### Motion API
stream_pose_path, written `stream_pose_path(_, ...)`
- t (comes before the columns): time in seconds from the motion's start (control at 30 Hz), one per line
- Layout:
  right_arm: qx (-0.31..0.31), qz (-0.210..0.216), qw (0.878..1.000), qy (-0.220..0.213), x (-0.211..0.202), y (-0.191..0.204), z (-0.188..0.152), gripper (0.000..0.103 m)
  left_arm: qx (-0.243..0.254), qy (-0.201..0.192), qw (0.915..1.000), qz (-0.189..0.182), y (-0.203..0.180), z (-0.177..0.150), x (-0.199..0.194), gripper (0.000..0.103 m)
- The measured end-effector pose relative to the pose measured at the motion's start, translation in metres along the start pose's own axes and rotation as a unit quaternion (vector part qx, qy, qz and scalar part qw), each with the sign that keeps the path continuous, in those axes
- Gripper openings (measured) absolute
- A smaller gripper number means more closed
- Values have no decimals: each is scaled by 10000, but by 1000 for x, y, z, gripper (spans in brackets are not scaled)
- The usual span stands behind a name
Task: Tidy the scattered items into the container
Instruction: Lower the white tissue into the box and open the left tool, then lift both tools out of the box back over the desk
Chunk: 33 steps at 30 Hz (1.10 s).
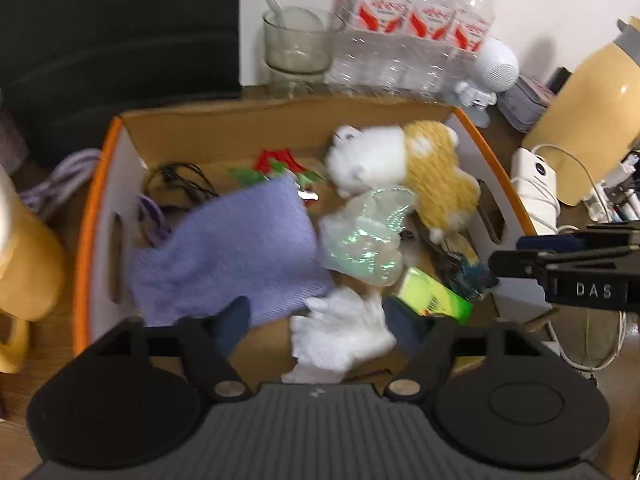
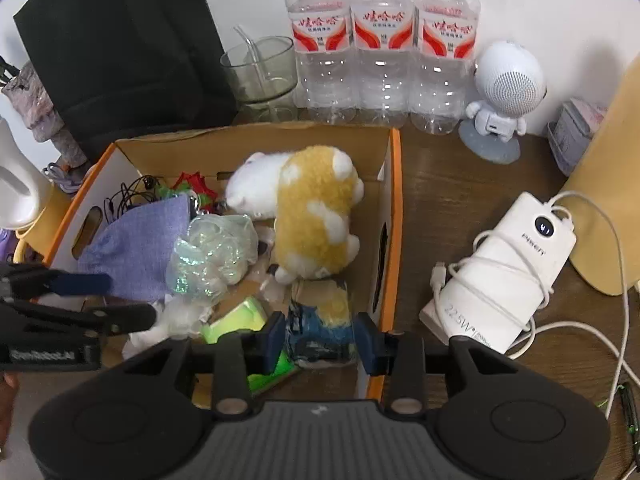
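Note:
A cardboard box with orange rims (image 1: 92, 216) (image 2: 394, 216) holds a purple cloth (image 1: 236, 248) (image 2: 140, 248), a yellow and white plush (image 1: 432, 176) (image 2: 312, 208), an iridescent bag (image 1: 364, 240) (image 2: 212, 256), a green packet (image 1: 436, 292) (image 2: 236, 318) and black cables (image 1: 180, 184). My left gripper (image 1: 316, 320) is open above the box's near end, with a white crumpled glove (image 1: 340, 332) lying between its fingers. My right gripper (image 2: 320, 338) is shut on a blue and yellow packet (image 2: 320, 328) held over the box's right near corner.
Three water bottles (image 2: 382, 44), a glass bowl (image 2: 262, 68) and a black bag (image 2: 120, 48) stand behind the box. A white robot speaker (image 2: 504, 92), a white power bank with cable (image 2: 504, 268) and a yellow jug (image 1: 592, 120) are on the wooden table to the right.

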State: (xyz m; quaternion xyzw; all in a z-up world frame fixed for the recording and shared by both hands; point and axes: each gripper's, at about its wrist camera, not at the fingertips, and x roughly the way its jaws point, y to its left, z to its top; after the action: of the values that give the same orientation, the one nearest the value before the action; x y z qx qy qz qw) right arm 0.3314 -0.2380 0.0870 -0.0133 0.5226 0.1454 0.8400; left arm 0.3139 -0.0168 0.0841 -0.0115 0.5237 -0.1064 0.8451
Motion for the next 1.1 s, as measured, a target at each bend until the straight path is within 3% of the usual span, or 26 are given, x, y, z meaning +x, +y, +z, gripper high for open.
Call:
stream_pose_path(0.13, -35, -87, 9998, 202, -5, 7, 9, 51, -62, 78, 9993, 349, 1, 11, -14, 102)
stream_pose_path(0.3, -111, -21, 9992, 386, -18, 16, 14, 69, -389, 291, 9976, 498, 6, 16, -30, 103)
stream_pose_path(0.5, -102, 13, 9996, 276, -44, 29, 6, 72, -419, 92, 9968, 670, 2, 5, -52, 103)
stream_pose_path(0.67, -172, 143, 9997, -31, -62, 40, -12, 77, -303, -619, 9908, 1166, -13, -27, -73, 103)
stream_pose_path(0.77, -216, 112, 9995, -222, -69, 47, -26, 77, -216, -913, 9884, 1196, -22, -44, -85, 103)
stream_pose_path(0.87, -166, 257, 9969, -722, -84, 49, -50, 79, -217, -1469, 9818, 1184, -31, -69, -106, 103)
stream_pose_path(0.97, -181, 263, 9918, -1235, -102, 53, -88, 81, -87, -2193, 9695, 1089, -36, -108, -131, 103)
stream_pose_path(1.1, -532, 127, 9759, -2110, -128, 58, -150, 86, 18, -3072, 9438, 1220, -36, -176, -153, 103)
